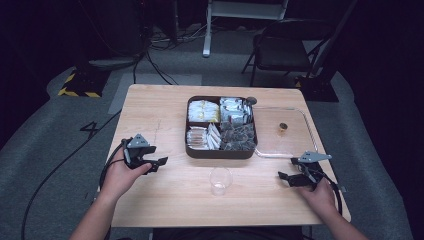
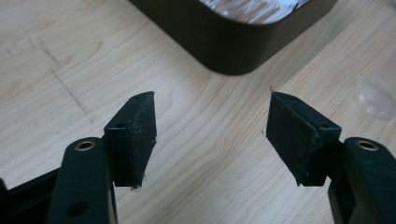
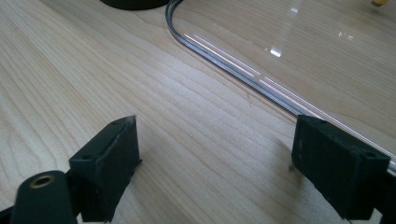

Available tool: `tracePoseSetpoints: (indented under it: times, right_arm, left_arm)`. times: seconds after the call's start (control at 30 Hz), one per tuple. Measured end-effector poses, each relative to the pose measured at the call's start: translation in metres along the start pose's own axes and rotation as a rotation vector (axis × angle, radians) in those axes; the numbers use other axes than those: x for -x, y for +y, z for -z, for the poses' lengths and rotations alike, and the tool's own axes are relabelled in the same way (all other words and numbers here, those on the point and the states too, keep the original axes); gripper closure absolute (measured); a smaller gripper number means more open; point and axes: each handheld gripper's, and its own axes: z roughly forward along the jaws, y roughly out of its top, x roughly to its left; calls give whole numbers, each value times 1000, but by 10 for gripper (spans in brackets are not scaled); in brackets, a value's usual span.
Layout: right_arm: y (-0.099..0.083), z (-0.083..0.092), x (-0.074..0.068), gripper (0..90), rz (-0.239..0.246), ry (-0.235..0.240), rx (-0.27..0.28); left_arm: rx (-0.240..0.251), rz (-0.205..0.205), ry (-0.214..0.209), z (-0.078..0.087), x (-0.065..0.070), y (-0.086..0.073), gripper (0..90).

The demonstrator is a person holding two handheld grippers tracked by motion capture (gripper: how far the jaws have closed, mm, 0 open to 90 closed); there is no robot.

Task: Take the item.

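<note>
The clear cup (image 1: pixel 220 180) stands between both hands, a bit nearer the right gripper (image 1: pixel 292 178). The left gripper (image 1: pixel 152 164) and right one have fingers spread apart, holding nothing.

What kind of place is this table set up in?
Probably a studio or lab workspace: dark grey carpet with loose cables, a folding chair, and a hazard-striped stand base behind the wooden table.

Overhead wide; claw views close, sharing table (image 1: pixel 165 200).
</note>
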Motion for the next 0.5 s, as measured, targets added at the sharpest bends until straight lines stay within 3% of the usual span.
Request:
tracePoseSetpoints:
  times: [0.13,0.23,0.27,0.5]
  right_arm:
    - [0,0,0,151,-1,0,0]
    - [0,0,0,153,-1,0,1]
    - [0,0,0,154,-1,-1,1]
    - [0,0,0,155,0,0,1]
  left_arm:
    - [-9,-30,-8,-2,0,12,361]
    - [19,-46,-29,-6,0,22,361]
    - [40,-38,-55,-8,1,29,363]
    - [62,-75,-75,-18,1,58,374]
